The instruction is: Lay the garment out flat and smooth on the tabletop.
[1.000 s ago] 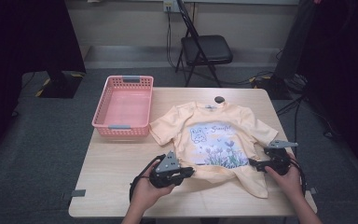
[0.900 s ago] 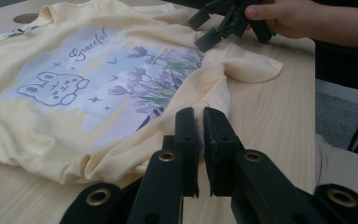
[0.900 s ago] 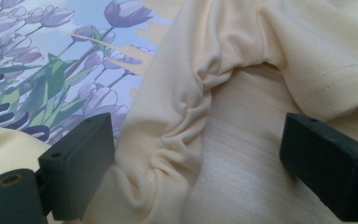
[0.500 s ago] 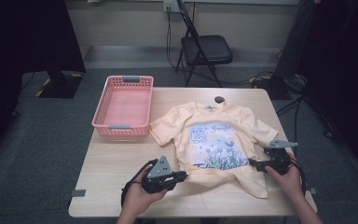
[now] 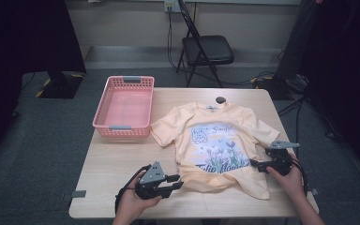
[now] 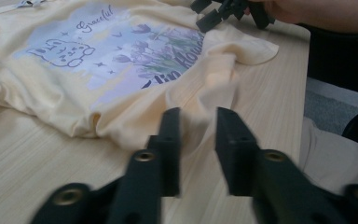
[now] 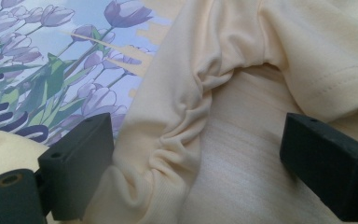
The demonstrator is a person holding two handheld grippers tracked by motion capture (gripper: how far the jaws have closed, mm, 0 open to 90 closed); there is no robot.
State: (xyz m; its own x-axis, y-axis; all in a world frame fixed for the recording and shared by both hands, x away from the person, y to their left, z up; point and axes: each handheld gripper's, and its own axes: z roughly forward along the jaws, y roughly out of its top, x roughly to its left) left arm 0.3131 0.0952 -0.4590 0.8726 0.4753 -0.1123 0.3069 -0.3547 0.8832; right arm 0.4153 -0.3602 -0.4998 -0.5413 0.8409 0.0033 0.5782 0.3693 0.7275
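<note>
A pale yellow T-shirt (image 5: 215, 140) with a tulip print lies face up on the wooden table (image 5: 117, 168). My left gripper (image 5: 179, 182) sits at the shirt's bottom left hem, jaws a narrow gap apart. In the left gripper view the hem (image 6: 135, 126) lies just beyond its tips (image 6: 198, 135), with nothing clearly between them. My right gripper (image 5: 255, 164) is at the shirt's right side, below the sleeve. In the right gripper view it (image 7: 196, 168) stands wide open, with a bunched ridge of fabric (image 7: 177, 116) between the jaws.
A pink plastic basket (image 5: 124, 108) stands at the table's back left. A small dark round object (image 5: 221, 100) lies near the collar at the far edge. A black folding chair (image 5: 206, 47) stands behind the table. Bare wood shows at the front left.
My left gripper has drawn back to the left and toward the person, away from the shirt's middle, to the hem's corner. The right gripper has stayed in place.
</note>
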